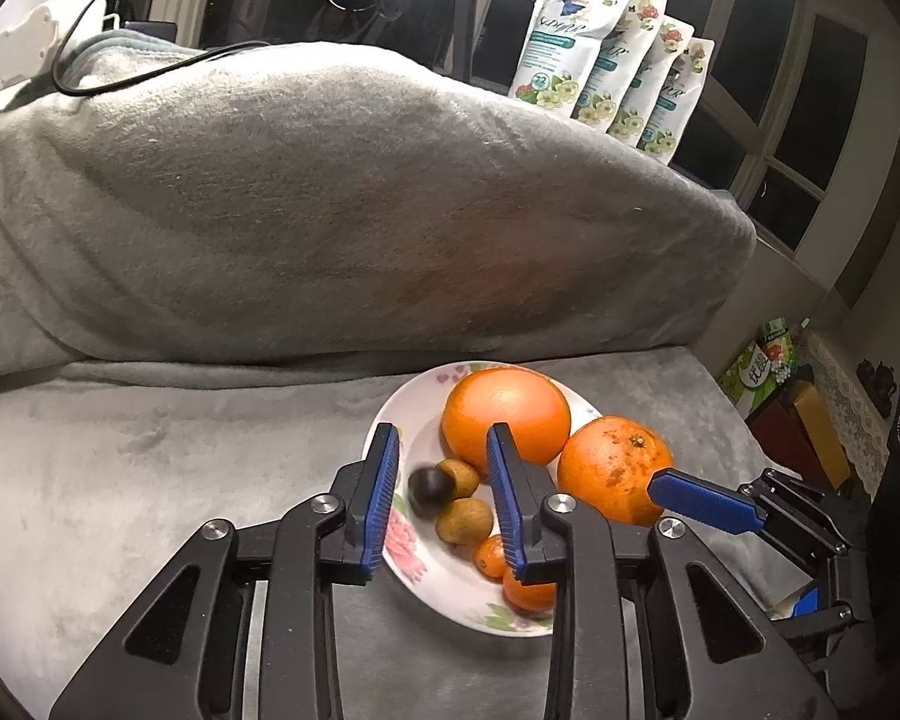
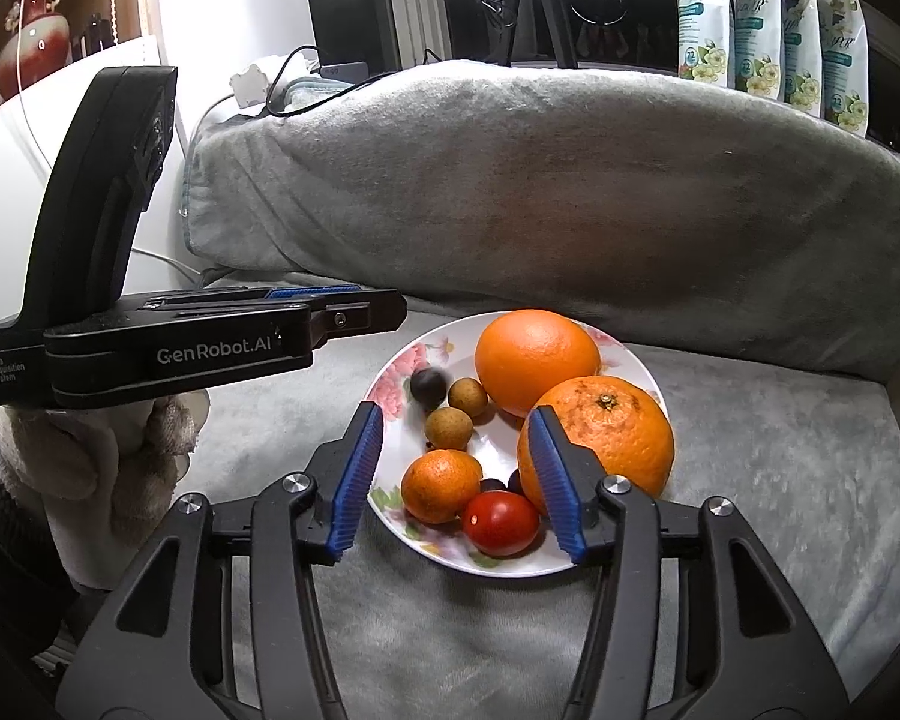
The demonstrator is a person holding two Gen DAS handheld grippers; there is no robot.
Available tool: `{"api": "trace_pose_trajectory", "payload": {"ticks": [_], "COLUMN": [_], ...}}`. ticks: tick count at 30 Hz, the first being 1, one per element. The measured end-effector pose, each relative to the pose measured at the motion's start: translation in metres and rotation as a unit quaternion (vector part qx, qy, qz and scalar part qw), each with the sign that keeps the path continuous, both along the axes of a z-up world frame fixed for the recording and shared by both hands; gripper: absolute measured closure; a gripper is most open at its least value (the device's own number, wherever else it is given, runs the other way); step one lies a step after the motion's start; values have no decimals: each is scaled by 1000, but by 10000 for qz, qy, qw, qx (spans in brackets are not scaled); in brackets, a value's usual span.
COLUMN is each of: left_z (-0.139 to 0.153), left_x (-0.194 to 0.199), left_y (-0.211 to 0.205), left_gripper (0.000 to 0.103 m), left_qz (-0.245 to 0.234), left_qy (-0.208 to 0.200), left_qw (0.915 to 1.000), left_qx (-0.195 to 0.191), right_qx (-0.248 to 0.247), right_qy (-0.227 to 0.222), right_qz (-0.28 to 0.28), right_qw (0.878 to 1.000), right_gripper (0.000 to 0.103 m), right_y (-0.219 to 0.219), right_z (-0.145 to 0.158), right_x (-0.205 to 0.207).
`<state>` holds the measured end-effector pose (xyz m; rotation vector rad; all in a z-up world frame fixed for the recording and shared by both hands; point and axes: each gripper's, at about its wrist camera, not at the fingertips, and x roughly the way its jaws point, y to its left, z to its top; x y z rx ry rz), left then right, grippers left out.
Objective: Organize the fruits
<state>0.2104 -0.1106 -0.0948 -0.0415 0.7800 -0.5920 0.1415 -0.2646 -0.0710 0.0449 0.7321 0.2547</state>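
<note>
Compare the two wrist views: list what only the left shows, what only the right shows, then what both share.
Only the left wrist view: green box at right.
Only the right wrist view: red tomato, gloved hand, red vase.
Both: floral plate, two big oranges, two brown longans, small dark fruit, pouches, grey blanket.

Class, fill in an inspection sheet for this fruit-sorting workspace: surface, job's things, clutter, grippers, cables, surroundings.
Surface: grey plush cover, with a covered hump behind.
Job's things: floral plate holding two large oranges, a small orange, a tomato, two brown longans and a blurred dark fruit.
Clutter: nothing seen on the cover.
Grippers: left gripper and right gripper both open over the plate, holding nothing.
Cables: black cable on the hump.
Surroundings: refill pouches by a dark window.
</note>
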Motion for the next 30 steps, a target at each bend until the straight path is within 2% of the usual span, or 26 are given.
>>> {"api": "trace_pose_trajectory", "payload": {"ticks": [2,3,5,9,10,11,12,14,23,26,30], "left_z": [1,1,2,4,4,5,5,6,10,14,18], "left_x": [-1,-1,-1,-1,-2,-2,-2,-3,-6,-9,-13], "left_y": [-1,-2,-2,-3,-3,-3,-3,-3,2,7,12], "left_gripper": [59,57,57,44,43,39,34,33,30,25,25], "left_qz": [-7,-6,-10,5,7,9,24,36,138,232,329], "left_qy": [-13,-23,-32,-62,-66,-74,-86,-104,-164,-171,-221], "left_qw": [10000,10000,10000,10000,10000,9999,9999,9999,9998,9996,9992], "left_qx": [-14,-21,-32,-56,-66,-70,-63,-50,-14,-31,-39], "right_qx": [-12,-17,-18,-21,-21,-22,-21,-21,-70,-89,-146], "right_qy": [-8,-20,-22,-17,-13,-10,-18,-48,-101,-94,-90], "right_qz": [-11,-18,-21,-38,-46,-61,-75,-95,-169,-271,-425], "right_qw": [10000,10000,10000,10000,10000,10000,10000,9999,9998,9995,9989], "right_gripper": [38,37,36,36,33,25,22,18,13,13,13], "right_y": [0,0,-1,-2,-2,-2,-2,-2,1,0,-1], "right_z": [0,0,0,1,1,2,2,2,7,10,14], "right_x": [-1,-2,-3,-4,-4,-4,-5,-5,-10,-12,-15]}}
